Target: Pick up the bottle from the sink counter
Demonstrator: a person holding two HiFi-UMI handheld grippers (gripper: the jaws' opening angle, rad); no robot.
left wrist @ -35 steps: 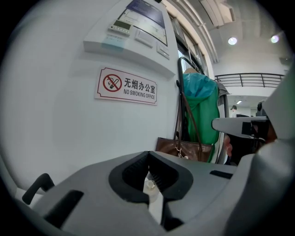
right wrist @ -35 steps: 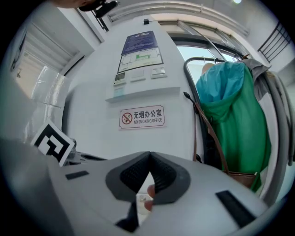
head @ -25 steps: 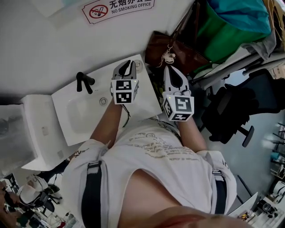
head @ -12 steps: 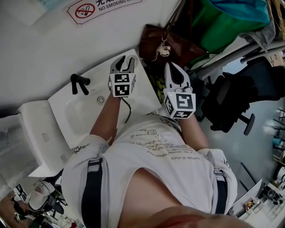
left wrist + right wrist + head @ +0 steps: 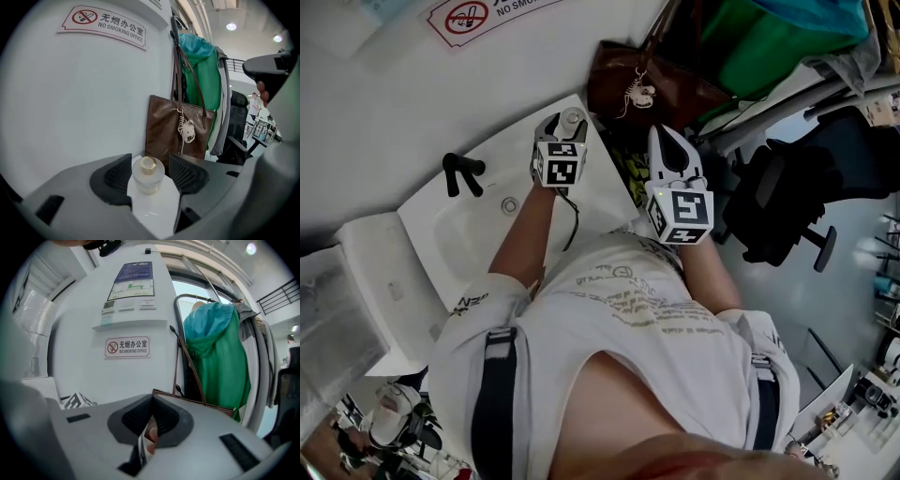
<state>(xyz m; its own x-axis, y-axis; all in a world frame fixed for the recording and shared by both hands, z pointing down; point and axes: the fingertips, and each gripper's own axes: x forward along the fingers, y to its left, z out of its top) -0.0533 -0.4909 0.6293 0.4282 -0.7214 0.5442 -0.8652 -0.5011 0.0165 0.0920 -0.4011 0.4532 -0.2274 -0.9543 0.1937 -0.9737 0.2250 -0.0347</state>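
1. Left claw (image 5: 149,169): jaws are opening. They straddle the small round frosted-glass bottle with a gold cap (image 5: 148,175), and a gap shows on each side, so the pads are not pressing on it.
2. The bottle stands upright on the far right corner of the white sink counter (image 5: 157,213), close to the white wall and just in front of the brown leather tote bag (image 5: 174,129).
3. Head view: the left claw (image 5: 559,123) reaches over the counter (image 5: 602,183), and the bottle (image 5: 573,118) sits at its tip by the counter's back edge.
4. Right claw (image 5: 151,414): jaws are closed together with nothing gripped. It points at the wall and the bag, away from the counter.
5. Head view: the right claw (image 5: 665,141) is held in the air to the right of the counter edge, beside the left one but apart from it.
6. A black faucet (image 5: 461,172) sits at the back of the basin, well left of the bottle.
7. A red-and-white no-smoking sign (image 5: 104,26) is on the wall above. A green garment (image 5: 205,70) hangs behind the bag, and a black office chair (image 5: 787,211) stands further right.
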